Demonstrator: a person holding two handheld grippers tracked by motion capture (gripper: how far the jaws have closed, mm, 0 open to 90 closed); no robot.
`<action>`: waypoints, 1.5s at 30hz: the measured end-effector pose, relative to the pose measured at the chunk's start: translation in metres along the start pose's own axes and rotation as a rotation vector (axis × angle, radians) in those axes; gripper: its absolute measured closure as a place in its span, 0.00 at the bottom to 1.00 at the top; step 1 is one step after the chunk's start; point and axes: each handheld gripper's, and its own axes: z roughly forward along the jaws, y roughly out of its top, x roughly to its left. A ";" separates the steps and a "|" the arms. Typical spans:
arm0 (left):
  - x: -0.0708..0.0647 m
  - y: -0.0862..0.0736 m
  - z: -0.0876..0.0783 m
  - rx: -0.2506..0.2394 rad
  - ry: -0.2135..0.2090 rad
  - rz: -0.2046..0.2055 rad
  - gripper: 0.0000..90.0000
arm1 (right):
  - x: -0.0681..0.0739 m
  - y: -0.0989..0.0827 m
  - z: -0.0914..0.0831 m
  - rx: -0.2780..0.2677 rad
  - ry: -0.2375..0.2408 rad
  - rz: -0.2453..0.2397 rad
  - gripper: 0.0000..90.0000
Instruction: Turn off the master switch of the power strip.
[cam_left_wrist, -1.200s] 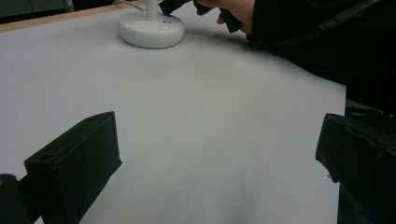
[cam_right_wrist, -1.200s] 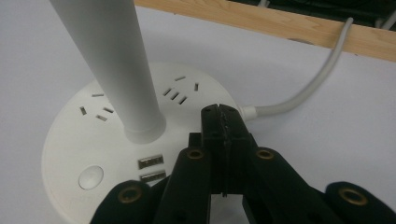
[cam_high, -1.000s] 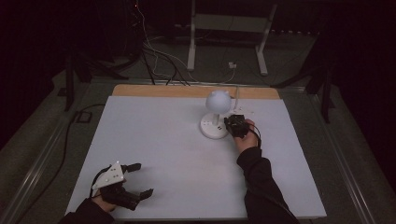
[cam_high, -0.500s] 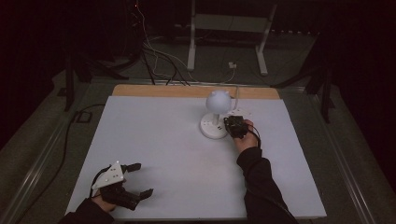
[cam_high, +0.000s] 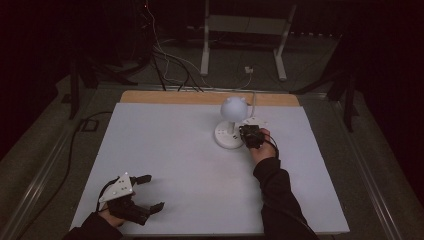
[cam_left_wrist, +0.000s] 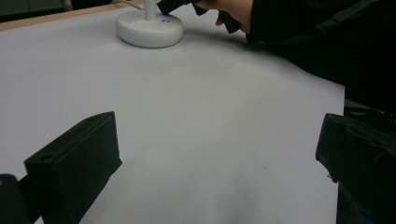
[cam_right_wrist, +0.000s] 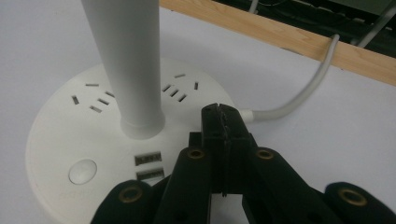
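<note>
A white desk lamp (cam_high: 234, 106) with a globe head stands on a round base (cam_high: 227, 136) at the back middle of the white table. The base (cam_right_wrist: 60, 140) carries socket slots, two USB ports (cam_right_wrist: 148, 159) and a round button (cam_right_wrist: 82, 171) around the stem (cam_right_wrist: 128, 60). My right gripper (cam_right_wrist: 223, 114) is shut with nothing between its jaws. Its tips lie over the base's right rim, near where the cable (cam_right_wrist: 303, 95) leaves. My right gripper (cam_high: 248, 134) sits just right of the base. My left gripper (cam_high: 150, 192) rests open at the front left, its jaws (cam_left_wrist: 215, 158) wide apart over bare table.
The table top (cam_high: 175, 150) is white with a wooden strip (cam_high: 200, 97) along its far edge. The person's dark right sleeve (cam_high: 277, 200) crosses the front right. Behind the table, cables and a metal stand (cam_high: 240, 30) sit on the dark floor.
</note>
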 end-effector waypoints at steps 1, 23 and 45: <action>0.000 0.000 0.000 0.001 0.000 0.000 0.00 | 0.001 0.002 0.000 0.014 -0.002 -0.019 1.00; 0.002 0.000 -0.001 -0.003 0.006 -0.006 0.00 | 0.002 -0.001 -0.003 -0.037 -0.013 -0.019 1.00; 0.001 0.001 -0.001 -0.006 0.005 -0.001 0.00 | -0.013 0.012 -0.029 -0.094 0.031 0.092 1.00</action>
